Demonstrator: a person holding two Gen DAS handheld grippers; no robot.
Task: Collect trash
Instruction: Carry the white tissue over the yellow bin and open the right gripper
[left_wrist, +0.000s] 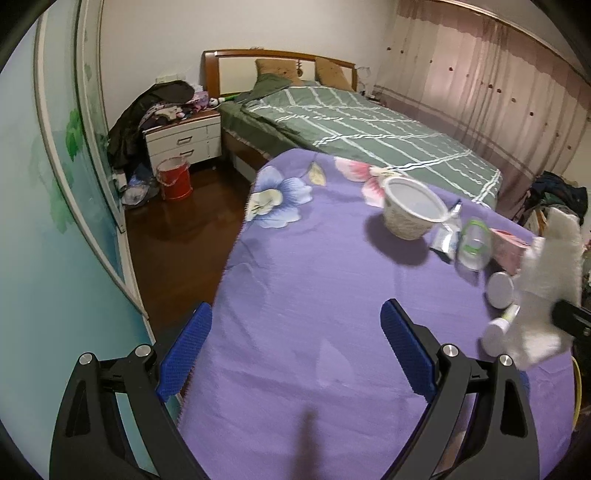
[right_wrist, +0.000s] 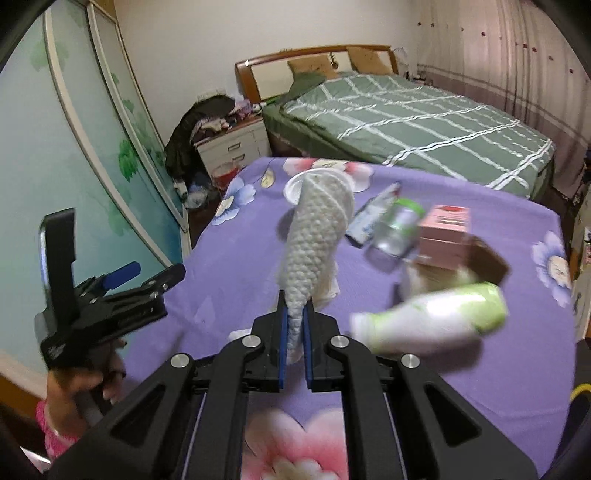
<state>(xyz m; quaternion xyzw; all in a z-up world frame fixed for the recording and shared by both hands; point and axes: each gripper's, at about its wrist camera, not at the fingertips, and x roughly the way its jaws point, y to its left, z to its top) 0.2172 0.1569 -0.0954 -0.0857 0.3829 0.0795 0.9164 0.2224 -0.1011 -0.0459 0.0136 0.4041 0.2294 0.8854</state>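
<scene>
**Two hand-held grippers, one wad of paper caught**

My right hand-held gripper (right_wrist: 295, 317) has its blue pads clamped together on a white paper towel (right_wrist: 314, 236), which sticks up ahead of the fingertips. Just right of it I see a white-and-green bottle (right_wrist: 432, 321); further ahead lie a clear bottle (right_wrist: 397, 229), a pink box (right_wrist: 443, 232) and a white cup (left_wrist: 410, 210) on the purple surface (left_wrist: 314, 295). My left hand-held gripper (left_wrist: 295, 339) hangs with its jaws wide apart, nothing between them.
</scene>
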